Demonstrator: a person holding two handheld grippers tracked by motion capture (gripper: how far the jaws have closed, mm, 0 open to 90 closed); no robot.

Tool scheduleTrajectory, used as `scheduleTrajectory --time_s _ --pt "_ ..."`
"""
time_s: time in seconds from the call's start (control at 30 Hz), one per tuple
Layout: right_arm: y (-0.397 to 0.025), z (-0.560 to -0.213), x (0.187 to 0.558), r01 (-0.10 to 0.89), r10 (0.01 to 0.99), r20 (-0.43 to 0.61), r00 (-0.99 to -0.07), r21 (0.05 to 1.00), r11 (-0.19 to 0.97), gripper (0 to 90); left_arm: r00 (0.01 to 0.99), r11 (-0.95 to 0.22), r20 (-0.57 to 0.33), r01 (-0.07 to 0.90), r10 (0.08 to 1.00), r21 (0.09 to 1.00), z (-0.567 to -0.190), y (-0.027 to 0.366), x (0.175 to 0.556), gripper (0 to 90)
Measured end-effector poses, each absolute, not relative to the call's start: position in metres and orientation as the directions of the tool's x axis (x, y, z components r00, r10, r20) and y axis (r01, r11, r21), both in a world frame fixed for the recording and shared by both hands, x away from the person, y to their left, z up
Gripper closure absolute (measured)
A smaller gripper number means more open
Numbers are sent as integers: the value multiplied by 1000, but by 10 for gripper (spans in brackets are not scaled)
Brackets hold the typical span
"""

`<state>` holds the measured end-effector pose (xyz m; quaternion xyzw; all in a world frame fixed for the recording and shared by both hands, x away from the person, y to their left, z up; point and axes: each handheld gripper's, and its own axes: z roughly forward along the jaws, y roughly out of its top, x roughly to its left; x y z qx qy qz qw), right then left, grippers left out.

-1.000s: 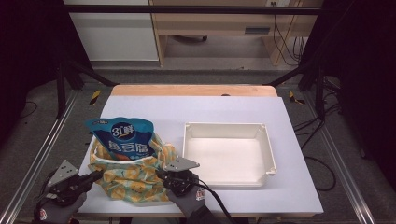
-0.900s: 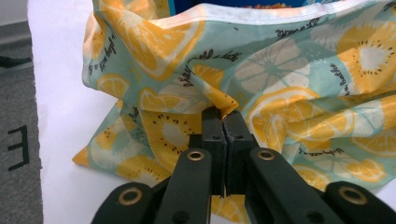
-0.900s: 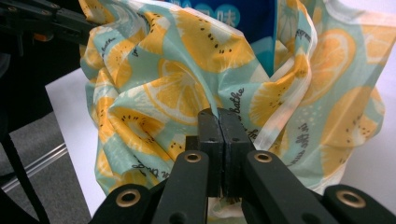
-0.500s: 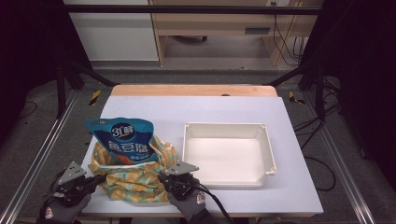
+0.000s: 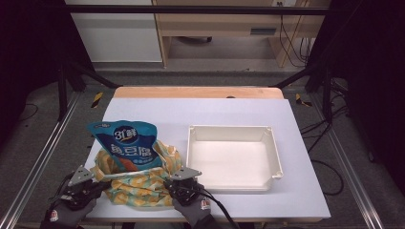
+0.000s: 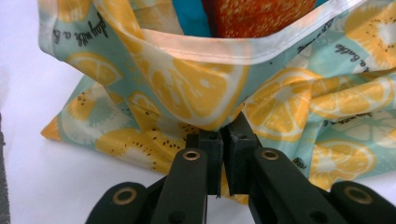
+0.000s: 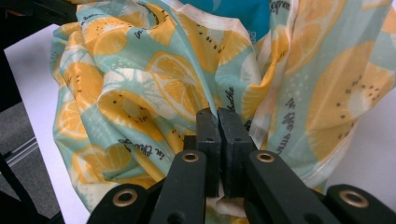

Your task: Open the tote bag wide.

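Both grippers pinching a citrus-print cloth bag with a blue snack packet standing in it

High view: the lemon-patterned fabric bag (image 5: pixel 138 183) is sitting near-left, blue foil snack packet (image 5: pixel 125 143) poking out — it could tip; the white rectangular plastic tray (image 5: pixel 231 177), right, is lying empty. Left gripper view: left gripper (image 6: pixel 223 135) is clamping the bag's fold. Right gripper view: right gripper (image 7: pixel 217 122) is clamping bunched cloth — thin fabric may be slipping.

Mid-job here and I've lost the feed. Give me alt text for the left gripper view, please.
The left hand-held gripper has its two black jaws shut on a fold of the citrus-print cloth bag, pinching it just below the bag's hemmed rim. A blue and orange snack packet sits inside the bag's open mouth, and the bag rests on the white table.
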<state>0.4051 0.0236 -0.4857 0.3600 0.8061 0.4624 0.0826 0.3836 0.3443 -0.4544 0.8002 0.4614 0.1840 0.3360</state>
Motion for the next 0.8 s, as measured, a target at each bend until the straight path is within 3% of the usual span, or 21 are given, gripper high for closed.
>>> scheduleTrajectory --time_s 0.7,0.8 --pt "26 -491 407 524 670 184 -719 777 349 873 509 -399 9 662 860 635 -465 341 392 859" --pt "25 -491 407 521 669 183 -720 779 348 837 513 -404 11 661 858 632 -466 340 392 857"
